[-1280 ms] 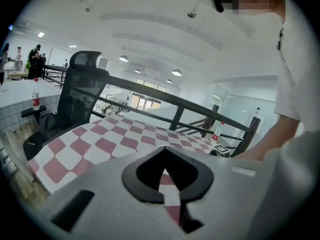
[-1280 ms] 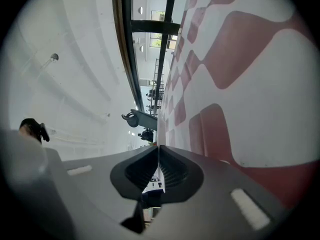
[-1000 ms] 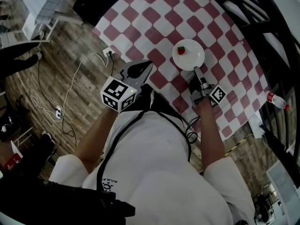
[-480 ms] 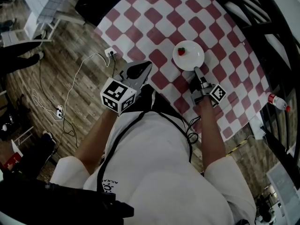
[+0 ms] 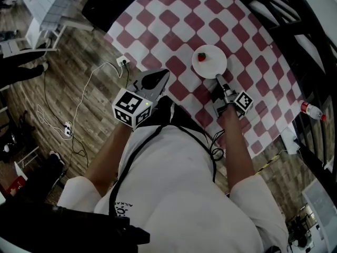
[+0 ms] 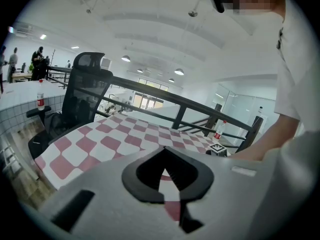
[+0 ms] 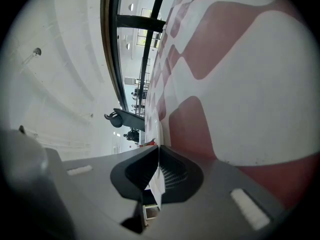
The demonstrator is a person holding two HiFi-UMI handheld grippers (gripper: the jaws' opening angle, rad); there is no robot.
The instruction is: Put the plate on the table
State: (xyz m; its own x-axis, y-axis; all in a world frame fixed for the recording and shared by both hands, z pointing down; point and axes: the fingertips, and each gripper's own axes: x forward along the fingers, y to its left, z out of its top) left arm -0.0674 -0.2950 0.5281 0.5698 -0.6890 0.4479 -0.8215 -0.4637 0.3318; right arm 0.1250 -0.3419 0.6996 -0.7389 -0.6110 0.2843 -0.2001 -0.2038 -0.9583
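Observation:
A white plate (image 5: pixel 211 65) with a red strawberry (image 5: pixel 201 57) on it lies on the red-and-white checked table (image 5: pixel 174 20). My right gripper (image 5: pixel 217 78) is at the plate's near edge. Its jaws are closing on the rim, which shows as a thin white edge (image 7: pixel 156 183) between the pads in the right gripper view (image 7: pixel 158 151). My left gripper (image 5: pixel 165 73) hovers over the table's near-left edge, away from the plate. It is shut with nothing in it, and the checked cloth shows past its tips (image 6: pixel 164 153).
A power strip (image 5: pixel 122 59) and white cables lie on the wooden floor at the left. A black railing (image 5: pixel 295 30) runs along the table's far side. A bottle (image 5: pixel 310 110) stands at the right. A black office chair (image 6: pixel 85 84) stands beyond the table.
The plate and my right gripper have shifted very slightly to the left in the view. The left gripper has stayed where it was.

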